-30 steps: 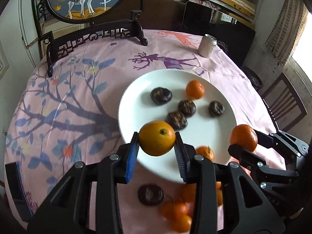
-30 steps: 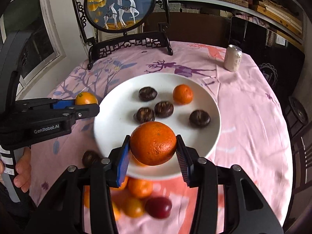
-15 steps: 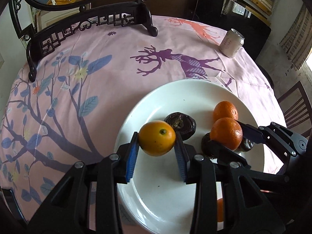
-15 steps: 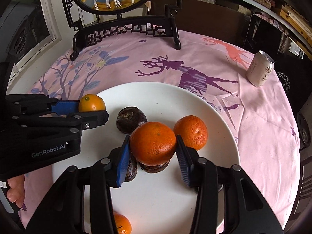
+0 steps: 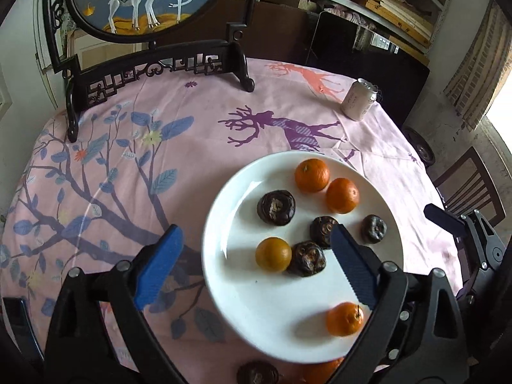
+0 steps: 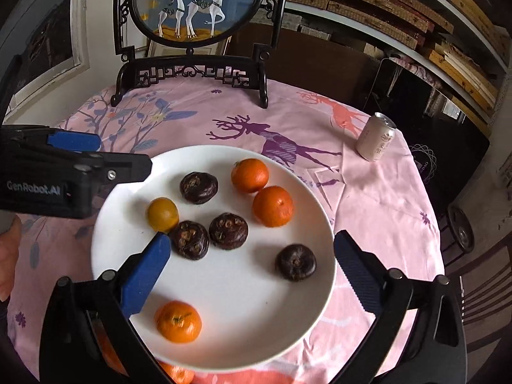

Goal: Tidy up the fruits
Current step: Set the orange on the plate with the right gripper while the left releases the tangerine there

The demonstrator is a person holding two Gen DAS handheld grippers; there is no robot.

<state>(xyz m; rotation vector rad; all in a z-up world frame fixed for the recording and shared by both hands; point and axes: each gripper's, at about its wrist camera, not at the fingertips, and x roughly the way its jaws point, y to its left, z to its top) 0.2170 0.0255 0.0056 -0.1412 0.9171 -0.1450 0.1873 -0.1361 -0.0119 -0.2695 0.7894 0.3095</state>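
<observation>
A white plate point(image 5: 272, 304) point(image 6: 243, 304) on the pink tablecloth holds three oranges, a small yellow-orange fruit point(image 5: 273, 253) point(image 6: 162, 214) and several dark wrinkled fruits point(image 5: 276, 203) point(image 6: 198, 187). My left gripper point(image 5: 255, 235) hovers over the plate's left part with its jaws opening wide. The yellow-orange fruit lies on the plate below them, untouched. My right gripper point(image 6: 251, 240) is above the plate's near half, its jaws opening too, with nothing gripped. One orange point(image 6: 273, 206) point(image 5: 341, 195) rests beside another orange point(image 6: 250, 175) at the plate's far side.
A drink can point(image 5: 358, 99) point(image 6: 376, 137) stands at the far right of the round table. A black carved screen stand point(image 5: 153, 64) point(image 6: 192, 73) sits at the back. More fruits point(image 5: 257, 372) lie on the cloth by the plate's near rim. A chair point(image 5: 464, 185) is at the right.
Both grippers have opened and let go of their fruits. The yellow-orange fruit and the orange now lie on the plate. Both grippers have drawn back a little.
</observation>
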